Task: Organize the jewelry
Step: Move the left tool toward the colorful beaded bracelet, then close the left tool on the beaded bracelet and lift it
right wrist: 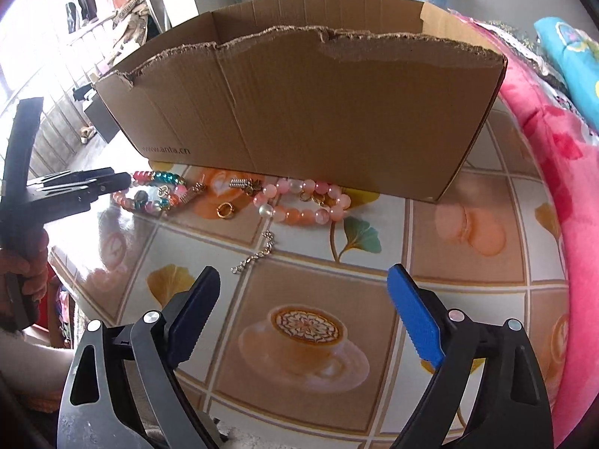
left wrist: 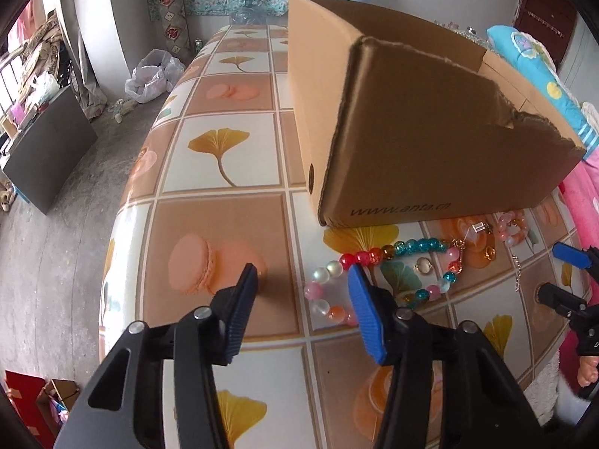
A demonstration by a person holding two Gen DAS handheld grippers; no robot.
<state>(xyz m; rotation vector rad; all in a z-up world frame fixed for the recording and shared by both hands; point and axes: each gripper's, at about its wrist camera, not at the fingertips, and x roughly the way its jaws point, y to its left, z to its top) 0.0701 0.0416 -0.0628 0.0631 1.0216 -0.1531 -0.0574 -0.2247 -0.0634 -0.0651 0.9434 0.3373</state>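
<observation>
Multicolour bead bracelet (left wrist: 389, 273) long axis approx parallel to cardboard box (left wrist: 430, 142) front, left gripper (left wrist: 303, 280) fingers half-spread, empty, right gripper (right wrist: 303, 280) wide.

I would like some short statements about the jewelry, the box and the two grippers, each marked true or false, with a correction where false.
1. The multicoloured bead bracelet lies on the table in front of the cardboard box. True.
2. The pink bead bracelet is already inside the cardboard box. False: it lies on the tablecloth, close to the box's front wall.
3. The right gripper holds the small silver chain. False: its jaws stand open and empty, and the chain lies on the table ahead of them.
4. A gold ring lies between the two bracelets. True.
5. The left gripper grips a bracelet. False: nothing is between its fingers; the multicoloured bracelet lies just beyond its blue pad.
</observation>
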